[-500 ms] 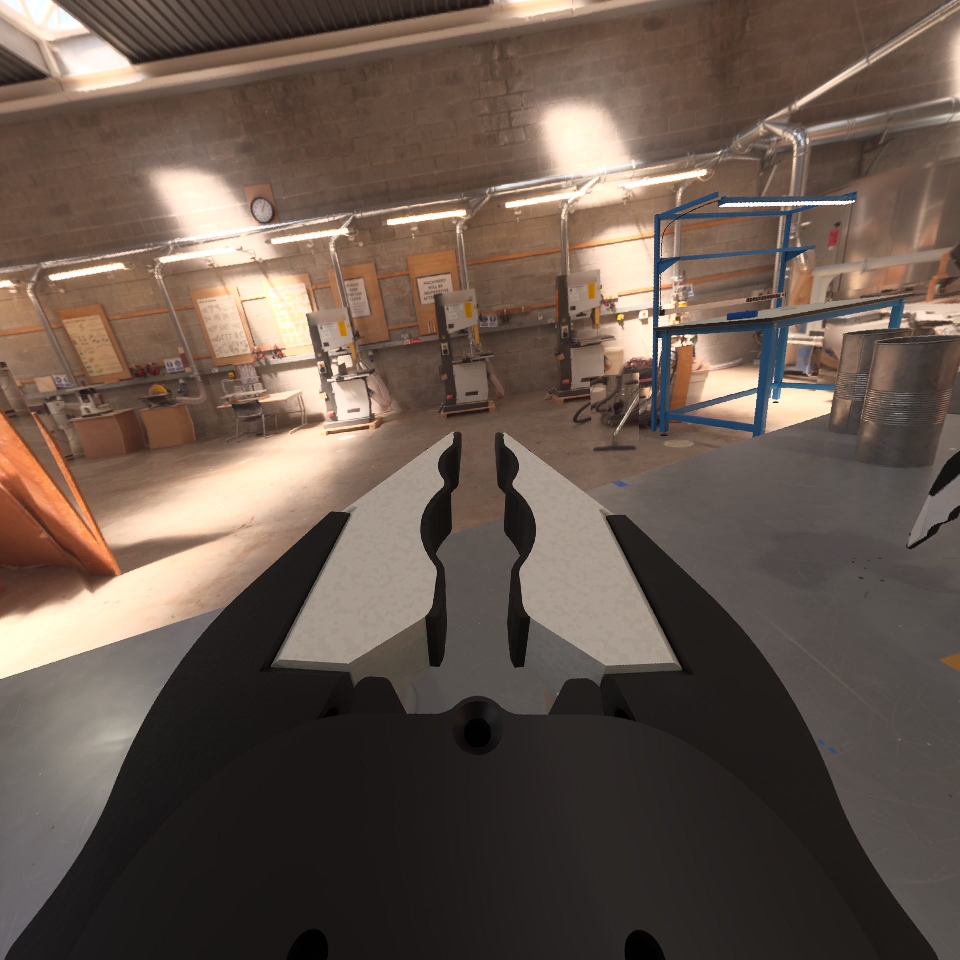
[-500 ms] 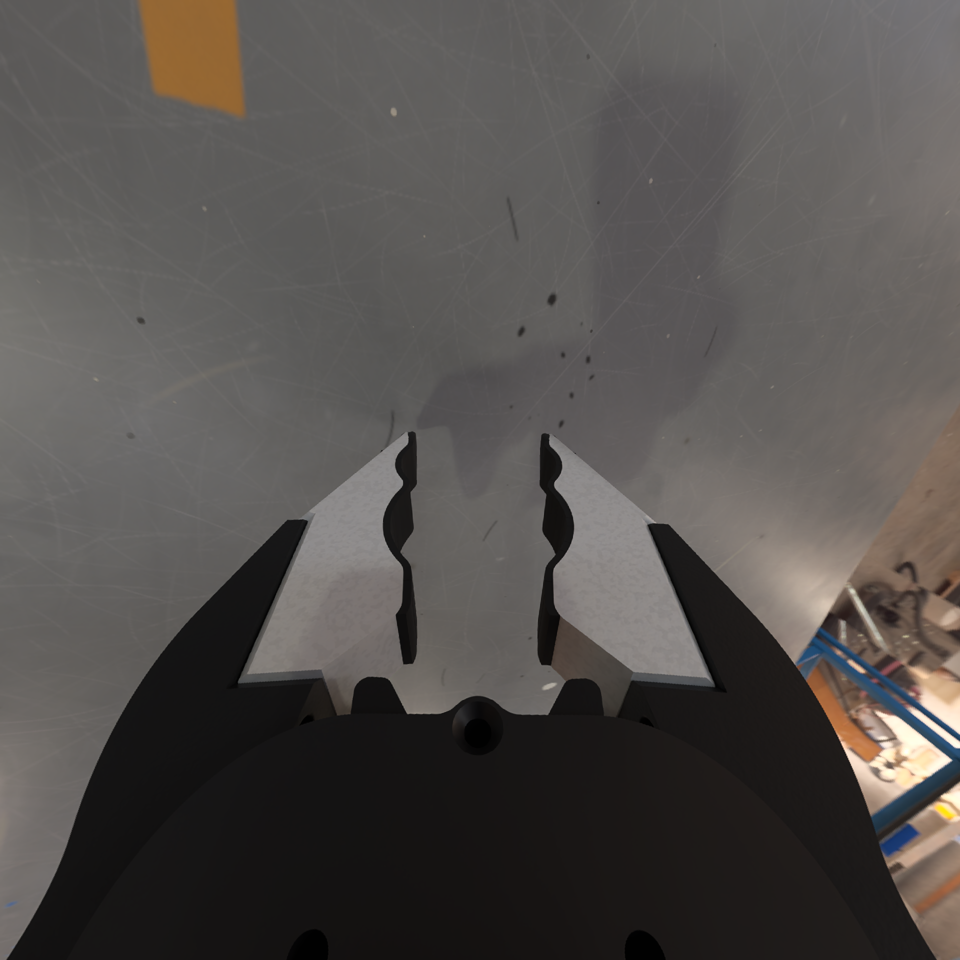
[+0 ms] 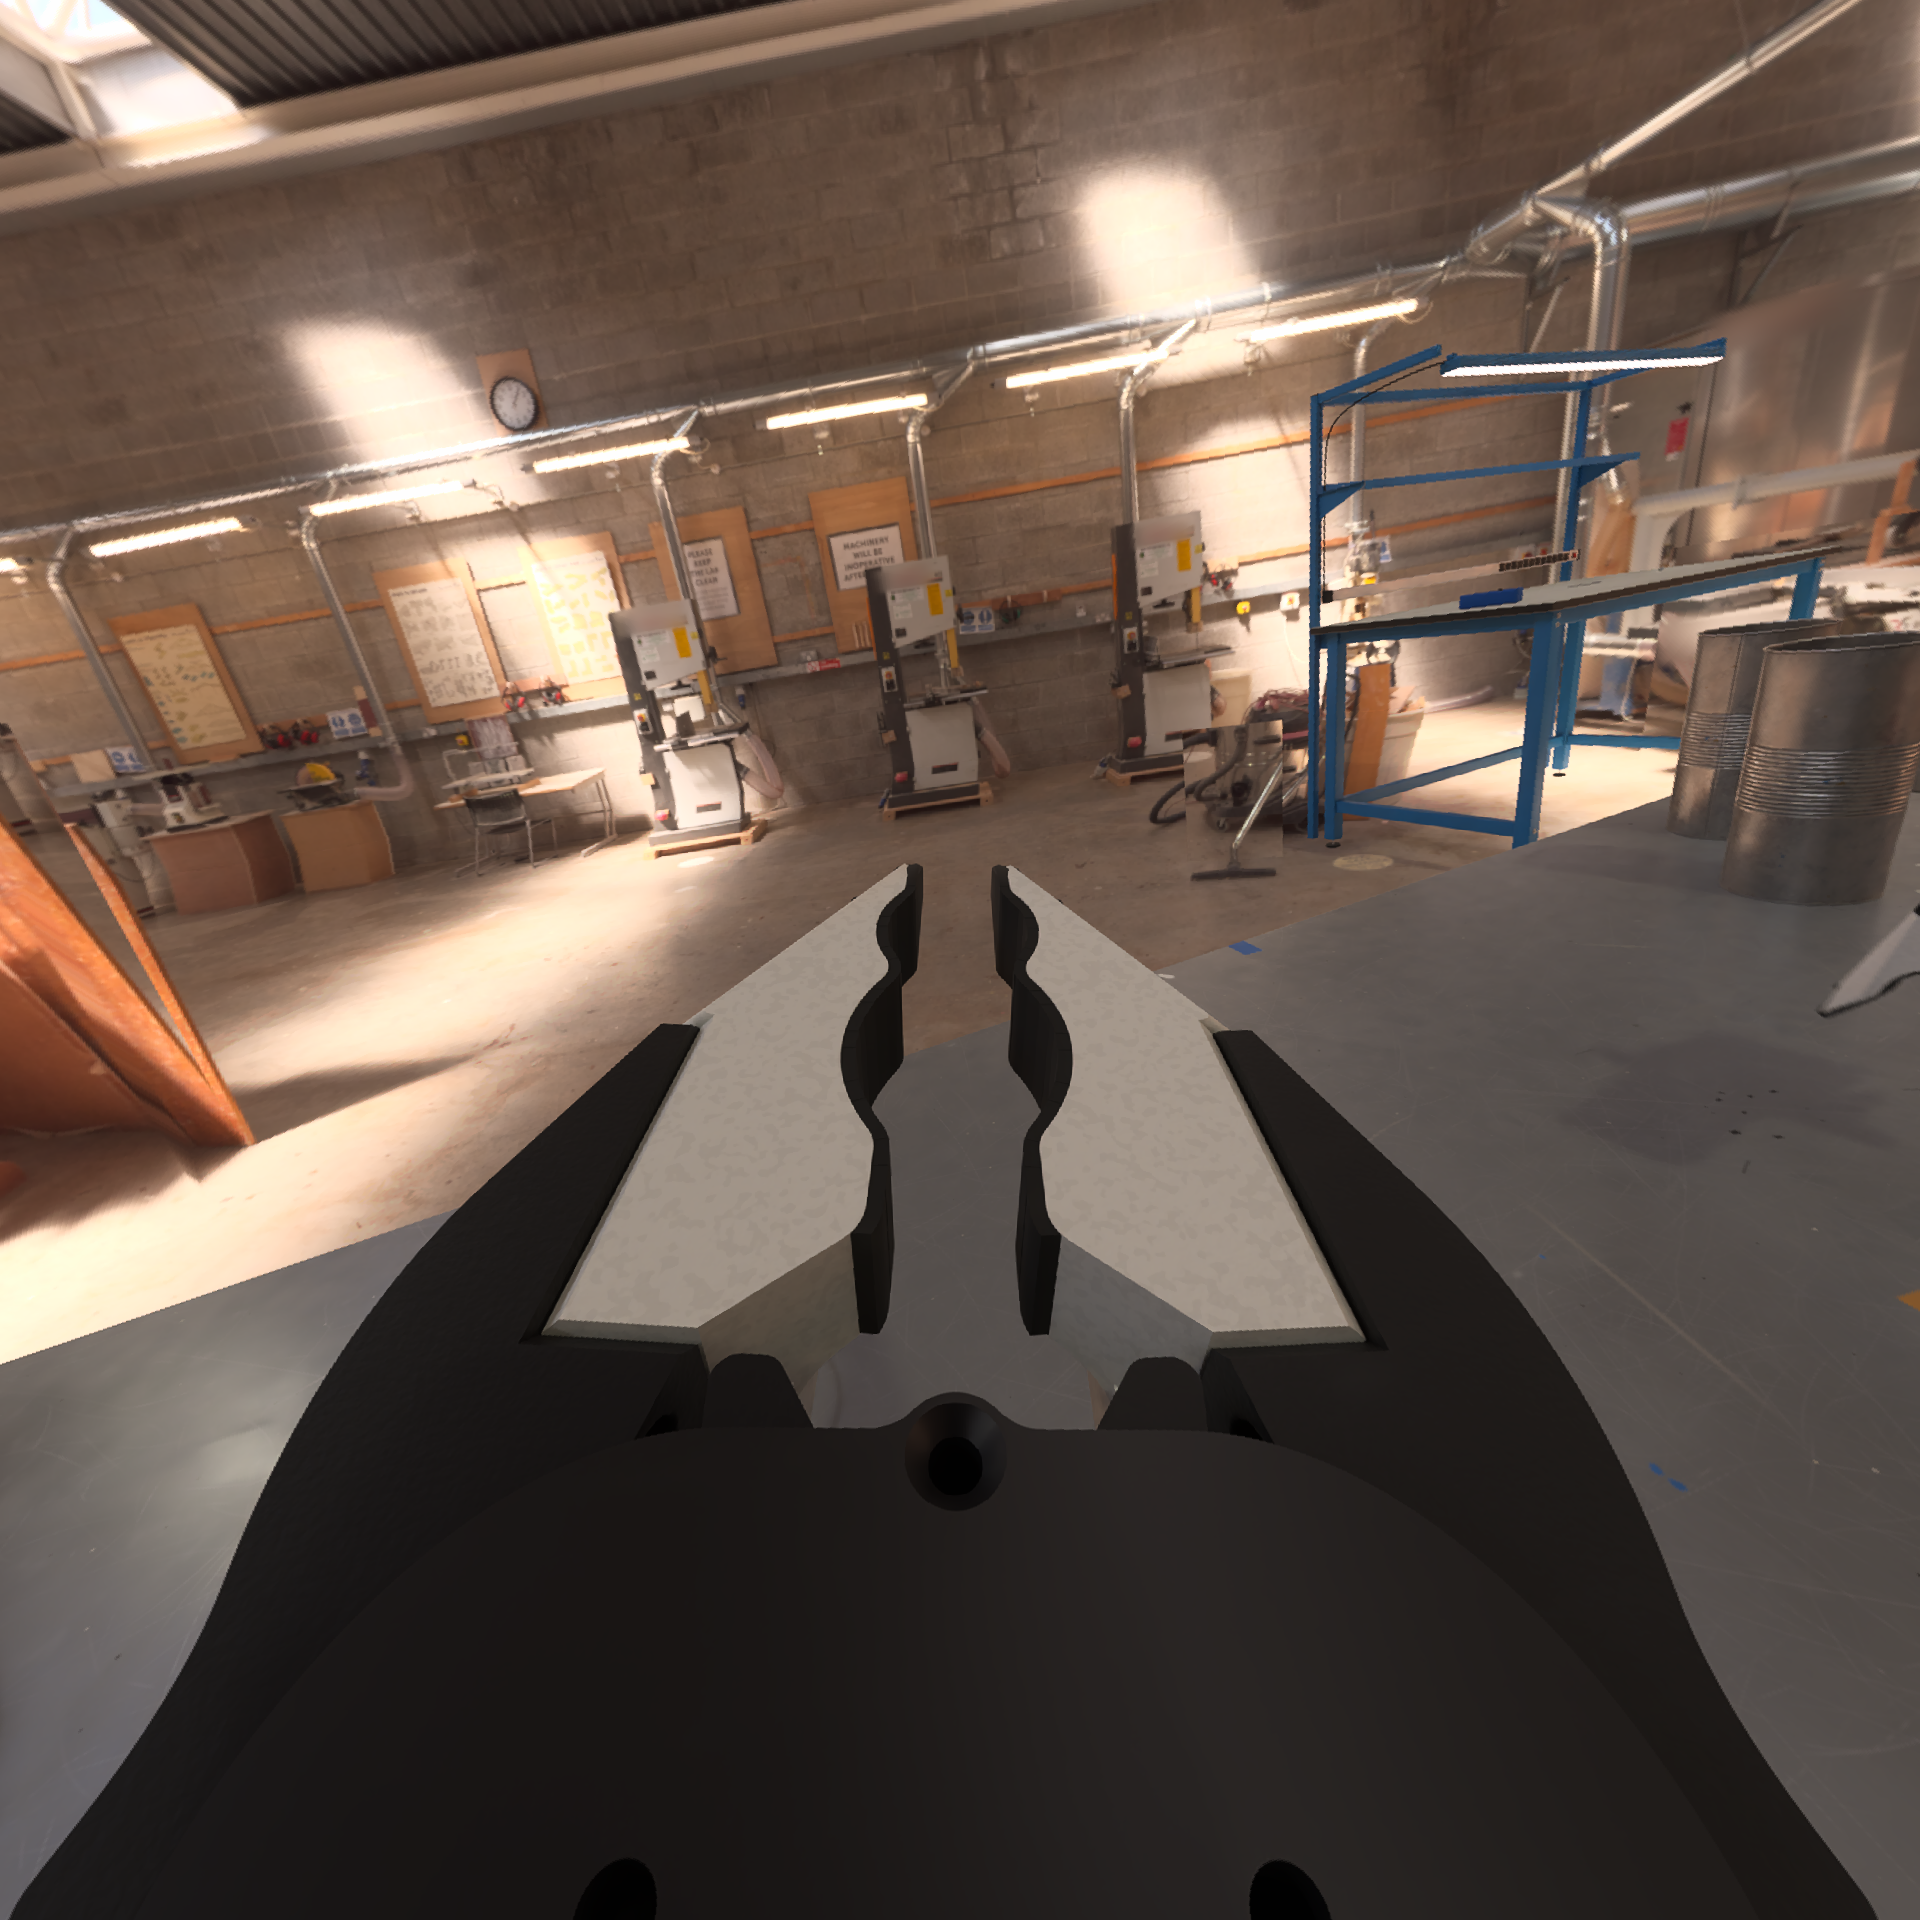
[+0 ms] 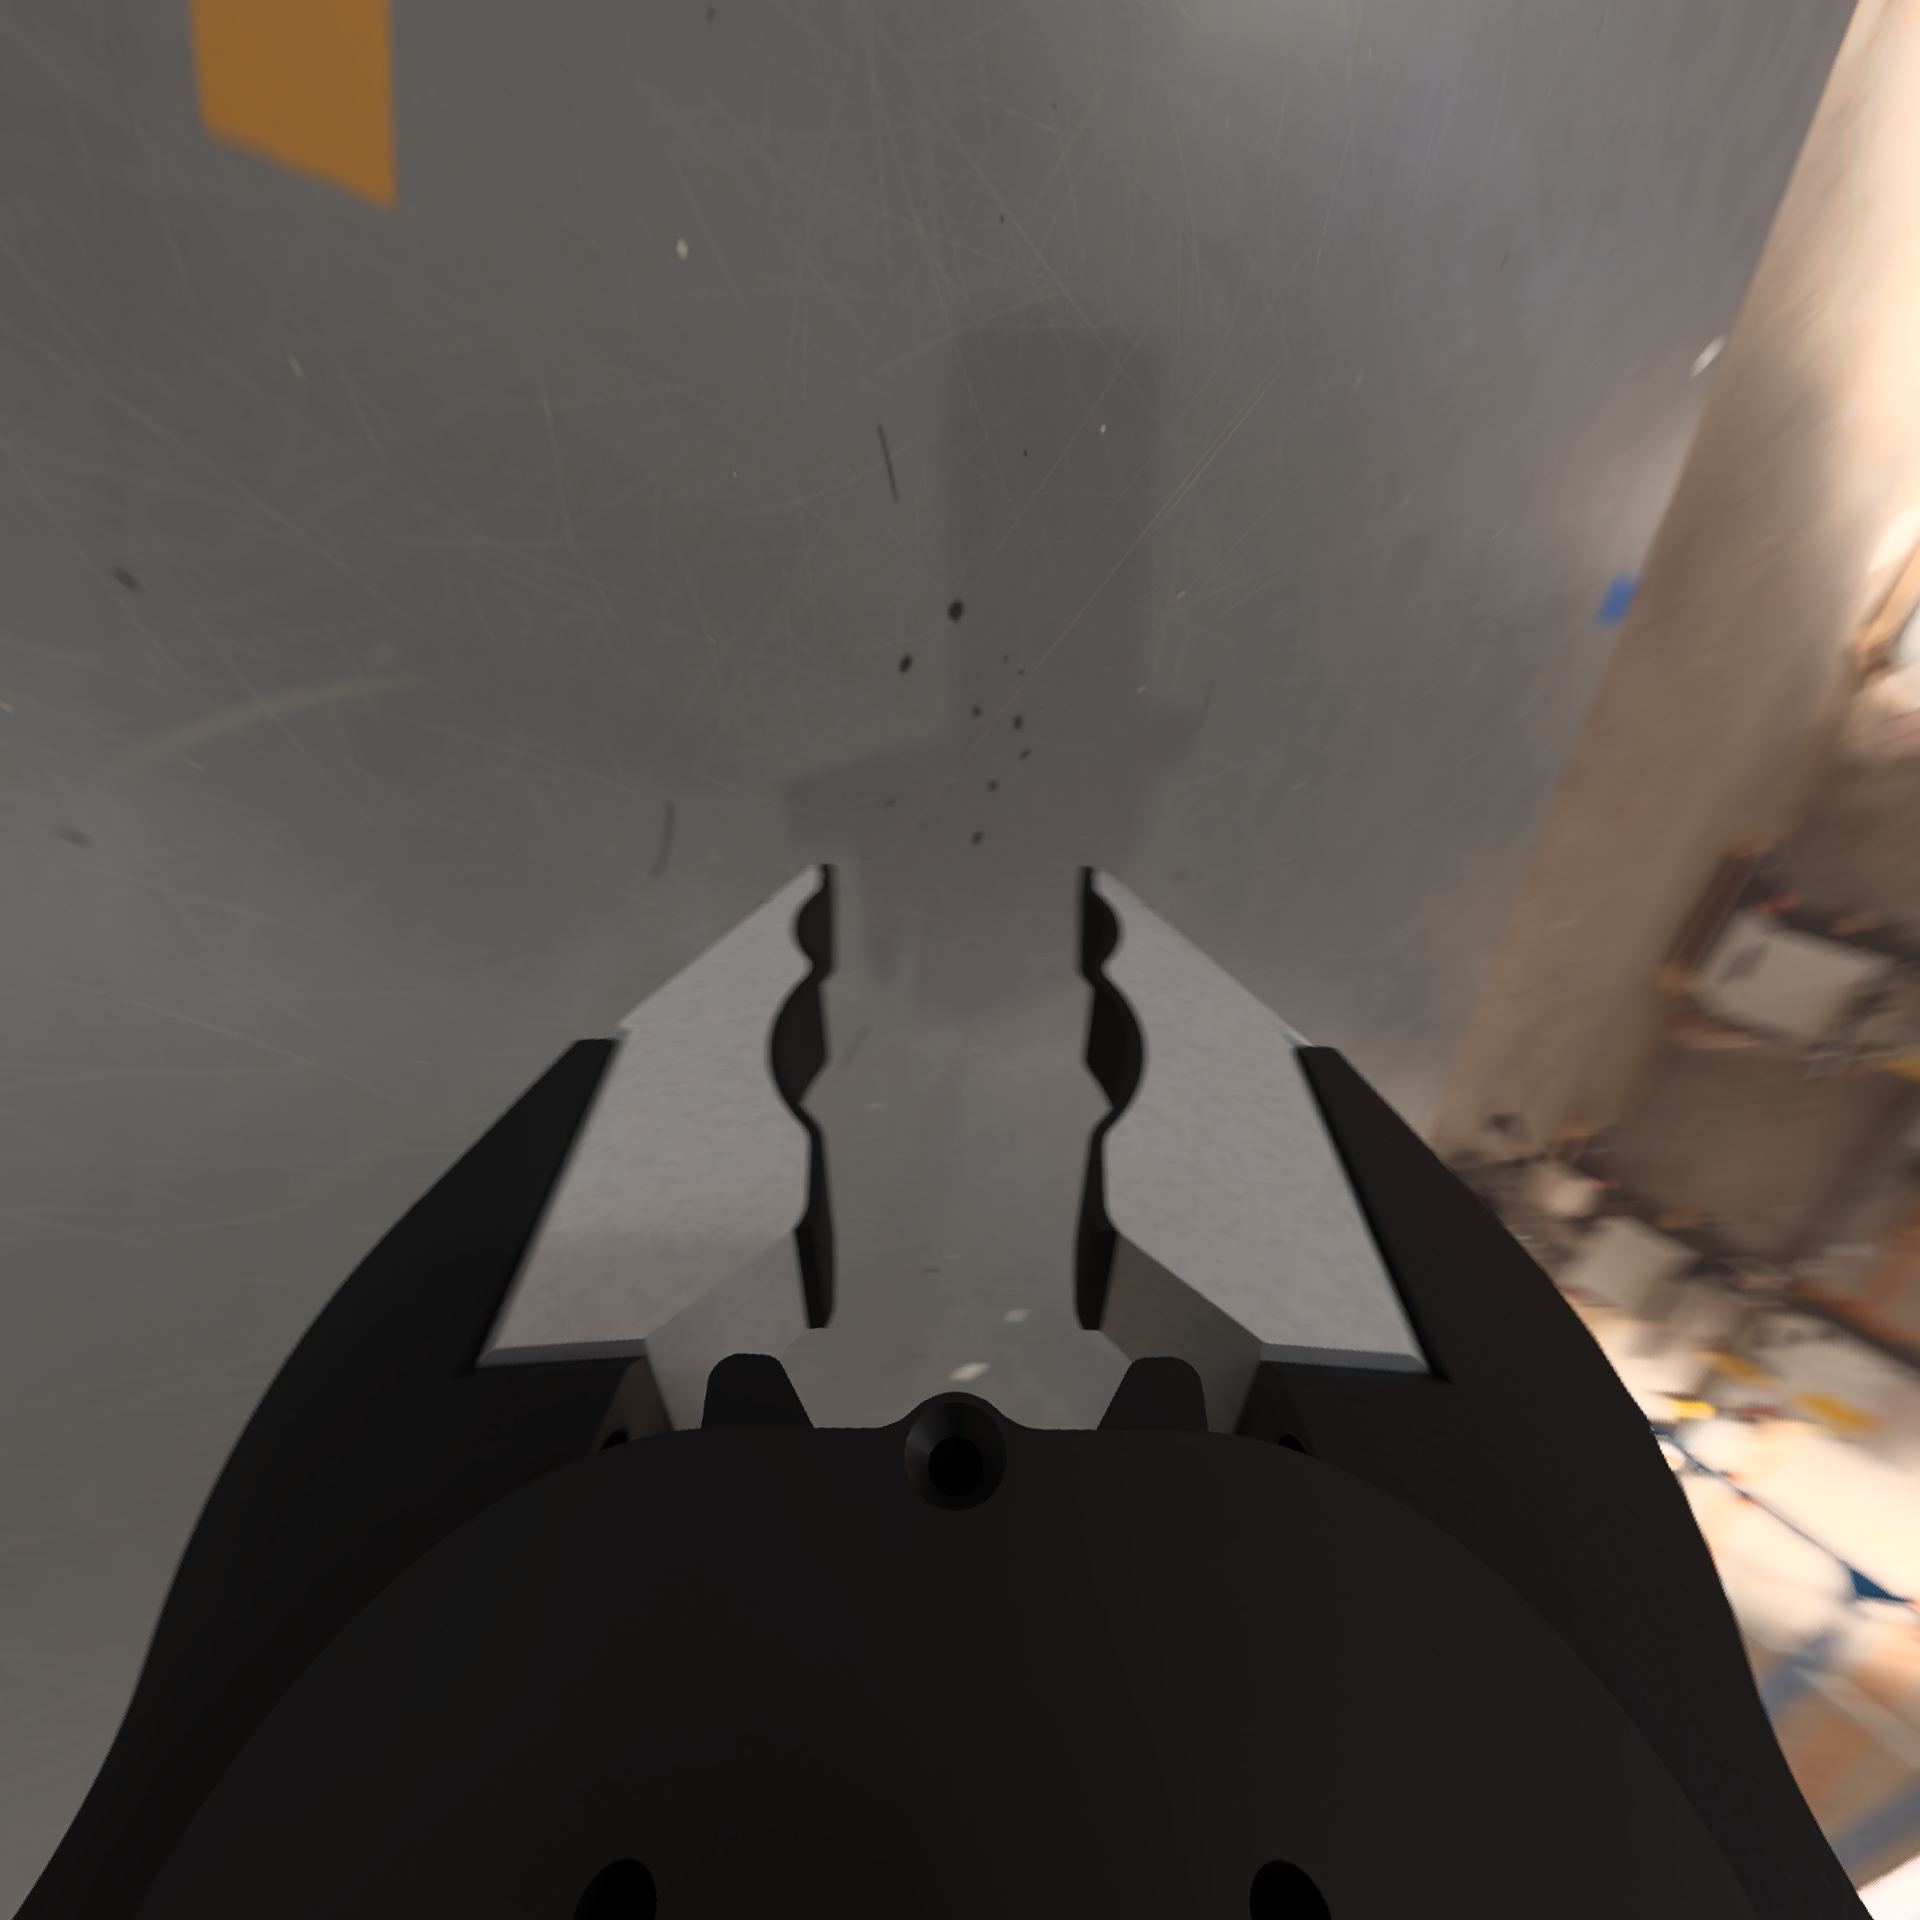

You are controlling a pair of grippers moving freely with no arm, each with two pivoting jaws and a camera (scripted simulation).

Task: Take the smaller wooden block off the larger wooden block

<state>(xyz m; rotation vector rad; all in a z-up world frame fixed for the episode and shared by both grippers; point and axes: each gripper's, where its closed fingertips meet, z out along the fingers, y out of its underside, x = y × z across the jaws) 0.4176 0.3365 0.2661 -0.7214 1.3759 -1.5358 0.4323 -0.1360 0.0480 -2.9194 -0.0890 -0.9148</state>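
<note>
Neither wooden block is showing anywhere, so the lift looks not yet begun. The left claw (image 3: 954,883) is hovering level, narrowly parted and empty; the right claw (image 4: 954,883) is pointing down at the grey desk (image 4: 520,623), spread, gripping nothing.

The left tool's (image 3: 954,883) black body ran off the bottom edge of the left wrist view and hid the grey desk (image 3: 1558,1195) beneath it. At the right edge, only a white-and-black sliver of the other tool (image 3: 1875,977) showed, too little to tell how its jaws stood. An orange-brown panel (image 3: 94,1039) was cut off by the left edge. The wall posters (image 3: 447,644) were too small to make out.

In the right wrist view, the workshop floor (image 4: 1766,1143) past the desk's edge was smeared beyond recognition. An orange patch (image 4: 301,94) was clipped by the top edge. The right tool's (image 4: 954,883) body covered the lower desk (image 4: 416,623).
</note>
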